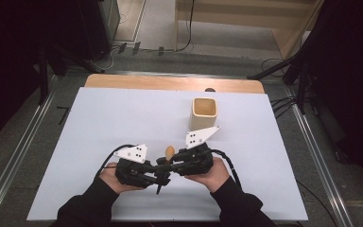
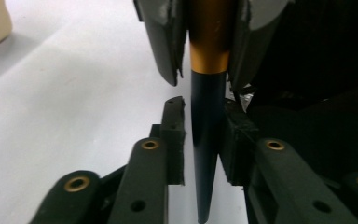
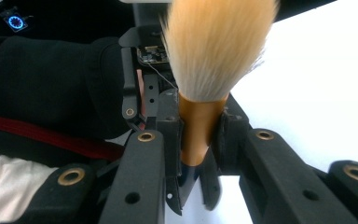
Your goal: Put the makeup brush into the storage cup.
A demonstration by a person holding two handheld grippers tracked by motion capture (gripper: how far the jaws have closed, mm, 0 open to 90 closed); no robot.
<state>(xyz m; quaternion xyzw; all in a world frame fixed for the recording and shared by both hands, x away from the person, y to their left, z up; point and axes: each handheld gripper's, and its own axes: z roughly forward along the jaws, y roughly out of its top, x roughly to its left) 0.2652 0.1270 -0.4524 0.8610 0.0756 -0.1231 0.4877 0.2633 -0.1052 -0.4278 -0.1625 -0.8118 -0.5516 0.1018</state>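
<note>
Gripper jaws on the right gripper [image 3: 200,140] are clamping shut on the brush [image 3: 214,51] at its gold ferrule, while the left gripper [image 2: 204,140] is standing slightly parted around the dark handle just below, apparently touching only one side. Both are meeting close to the person, with the wooden cup [image 1: 203,113] sitting farther ahead on the tabletop [image 1: 123,118]. Judging from this, pulling unevenly is risking the tapered handle slipping or twisting free.

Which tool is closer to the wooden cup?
The right tool. It sits just in front of the cup, holding the brush. The left tool is farther back and off to the left.
</note>
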